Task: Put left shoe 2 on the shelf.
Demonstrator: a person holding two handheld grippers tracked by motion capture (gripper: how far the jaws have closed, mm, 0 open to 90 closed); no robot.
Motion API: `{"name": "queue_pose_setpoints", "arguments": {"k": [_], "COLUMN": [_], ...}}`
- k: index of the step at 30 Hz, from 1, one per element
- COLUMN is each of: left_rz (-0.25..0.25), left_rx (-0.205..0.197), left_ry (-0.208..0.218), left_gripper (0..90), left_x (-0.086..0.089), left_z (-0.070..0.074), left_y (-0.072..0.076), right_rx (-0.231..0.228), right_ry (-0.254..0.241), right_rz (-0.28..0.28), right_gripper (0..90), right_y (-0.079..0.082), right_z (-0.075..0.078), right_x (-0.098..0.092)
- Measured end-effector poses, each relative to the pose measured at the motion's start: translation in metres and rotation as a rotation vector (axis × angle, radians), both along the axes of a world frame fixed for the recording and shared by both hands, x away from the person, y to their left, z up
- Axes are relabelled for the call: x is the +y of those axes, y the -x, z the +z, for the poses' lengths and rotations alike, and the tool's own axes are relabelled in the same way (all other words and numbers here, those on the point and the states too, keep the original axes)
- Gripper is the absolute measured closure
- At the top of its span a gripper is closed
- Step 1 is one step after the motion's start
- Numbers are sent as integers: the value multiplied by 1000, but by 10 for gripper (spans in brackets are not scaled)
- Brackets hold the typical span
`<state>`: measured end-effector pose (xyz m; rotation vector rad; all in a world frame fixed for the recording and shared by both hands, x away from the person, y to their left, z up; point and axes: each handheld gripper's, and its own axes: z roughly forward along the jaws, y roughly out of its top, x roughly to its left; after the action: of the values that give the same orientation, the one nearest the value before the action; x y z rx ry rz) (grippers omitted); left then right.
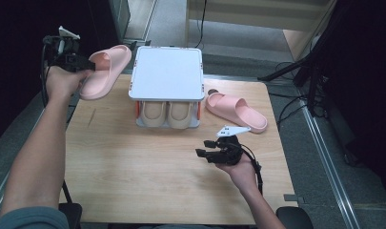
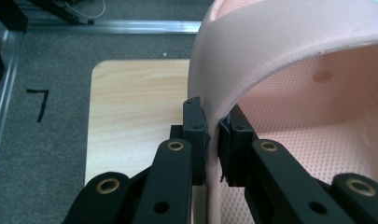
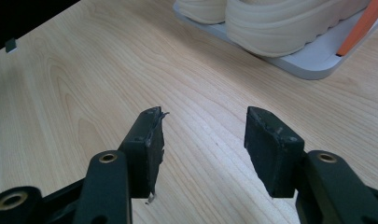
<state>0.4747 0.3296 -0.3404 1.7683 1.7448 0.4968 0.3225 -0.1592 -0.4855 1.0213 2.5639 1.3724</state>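
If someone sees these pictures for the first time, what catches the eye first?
Probably the pink slipper lifted off the table at the far left, its strap pinched in the left gripper. Next, the white two-level rack at the table's far middle, with beige slippers underneath and a second pink slipper lying to its right.

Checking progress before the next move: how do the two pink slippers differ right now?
The left pink slipper is lifted off the table, its strap pinched in the left gripper; the right pink slipper lies flat on the table beside the shoe rack, untouched. The left one is tilted; the right rests sole down. Both look the same colour and style.
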Motion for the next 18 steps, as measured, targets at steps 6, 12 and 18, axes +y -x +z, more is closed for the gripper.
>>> {"name": "queue_pose_setpoints", "arguments": {"k": [6,12,18], "left_rz": [-17,-39,-56], "left_rx": [-20,-18,-8], "left_ry": [-14,-29,-44], "left_gripper": [825,825,826], "left_x": [-18,-39,-66], "left_z": [20,32,35], "left_y": [-9,-19,-31], "right_rx": [0,-1,-3], "right_ry": [-5,-8,-8], "right_rz": [-5,-5,-1], "right_gripper": [476,476,478], "right_y": [0,0,-1], "right_z": [0,1,0], "right_x": [-1,-2,1]}}
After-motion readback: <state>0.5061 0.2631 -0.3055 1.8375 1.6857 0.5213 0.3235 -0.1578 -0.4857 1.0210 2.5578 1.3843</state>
